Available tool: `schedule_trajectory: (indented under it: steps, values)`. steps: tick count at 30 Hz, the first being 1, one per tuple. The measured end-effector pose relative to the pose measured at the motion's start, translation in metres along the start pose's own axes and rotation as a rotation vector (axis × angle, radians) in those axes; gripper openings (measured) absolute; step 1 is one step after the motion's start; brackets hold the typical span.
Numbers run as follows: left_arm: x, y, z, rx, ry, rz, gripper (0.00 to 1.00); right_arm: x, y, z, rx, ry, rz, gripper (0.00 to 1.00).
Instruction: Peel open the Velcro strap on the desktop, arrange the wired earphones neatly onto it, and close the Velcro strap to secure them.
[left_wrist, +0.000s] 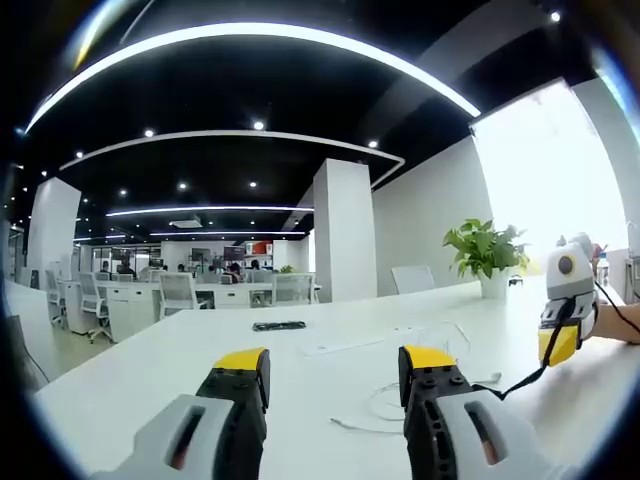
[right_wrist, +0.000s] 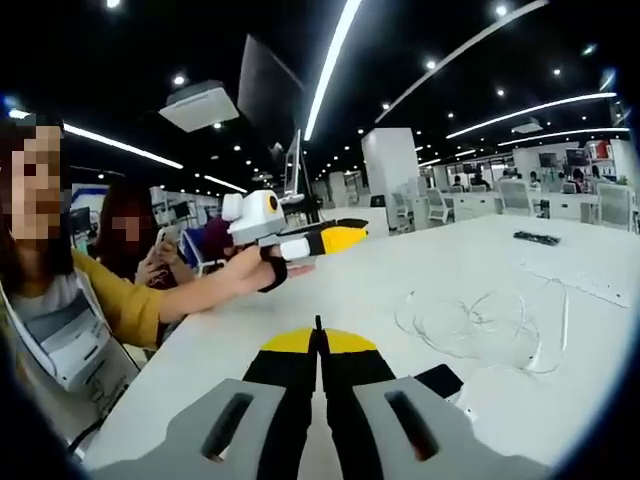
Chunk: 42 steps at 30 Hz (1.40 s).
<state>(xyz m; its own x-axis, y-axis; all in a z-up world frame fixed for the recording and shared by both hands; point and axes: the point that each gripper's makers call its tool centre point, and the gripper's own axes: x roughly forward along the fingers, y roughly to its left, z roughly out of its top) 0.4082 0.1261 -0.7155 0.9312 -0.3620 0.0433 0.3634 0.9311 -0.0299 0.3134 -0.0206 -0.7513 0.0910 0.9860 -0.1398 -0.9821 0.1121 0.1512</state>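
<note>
In the left gripper view my left gripper (left_wrist: 334, 362) stands open above the white desk (left_wrist: 180, 350), nothing between its jaws. The white wired earphones (left_wrist: 395, 405) lie loosely tangled just beyond its right jaw. A black Velcro strap (left_wrist: 279, 326) lies flat further out on the desk. My right gripper (left_wrist: 558, 342) hangs at the right, above the desk. In the right gripper view my right gripper (right_wrist: 318, 340) is shut and empty. The earphones (right_wrist: 480, 322) lie to its right, the strap (right_wrist: 537, 238) far beyond them. A hand holds the left gripper (right_wrist: 335, 238) up at the left.
A potted plant (left_wrist: 487, 250) stands at the desk's far right edge. A white strip (right_wrist: 590, 285) lies past the earphones. A small black object (right_wrist: 441, 380) rests beside my right jaw. Two people (right_wrist: 90, 300) sit at the left. Office chairs (left_wrist: 180, 292) and desks stand behind.
</note>
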Motion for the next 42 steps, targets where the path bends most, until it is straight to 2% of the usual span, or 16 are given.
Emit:
schedule_trajectory:
  steps: [4,7,10,12,17,26,31,33,35,40,42]
  values:
    - [0.000,0.001,0.000,-0.004,0.001,0.001,0.55,-0.006,0.011,-0.019,0.004,0.094,0.083,0.04]
    - [0.001,0.002,0.001,-0.005,-0.002,0.001,0.55,-0.010,0.015,-0.035,-0.034,0.170,0.097,0.04]
    - [0.001,0.001,0.002,-0.004,-0.003,0.000,0.55,-0.008,0.016,-0.038,-0.024,0.195,0.085,0.04]
    - [0.000,0.001,0.001,-0.004,-0.001,0.000,0.55,-0.008,0.015,-0.034,-0.003,0.189,0.078,0.04]
    - [0.000,0.001,0.001,-0.006,-0.001,0.000,0.55,-0.011,0.014,-0.024,-0.051,0.158,0.050,0.04]
    - [0.001,0.001,0.000,-0.002,0.002,-0.001,0.55,-0.014,0.013,-0.012,-0.053,0.111,0.027,0.06]
    - [0.001,0.001,0.000,-0.002,0.002,0.000,0.55,-0.014,0.020,-0.004,-0.065,0.086,0.037,0.06]
    - [0.002,0.001,0.000,-0.002,0.003,0.000,0.55,-0.013,0.027,0.006,-0.053,0.033,0.068,0.05]
    - [0.002,0.001,0.000,0.000,0.004,0.000,0.55,-0.014,0.028,0.011,-0.062,0.026,0.065,0.05]
    - [0.001,0.000,-0.001,0.003,0.007,-0.001,0.55,-0.015,0.023,0.011,-0.067,0.018,0.046,0.06]
    - [0.001,0.000,-0.002,0.004,0.008,0.000,0.55,-0.016,0.017,0.011,-0.065,0.012,0.018,0.06]
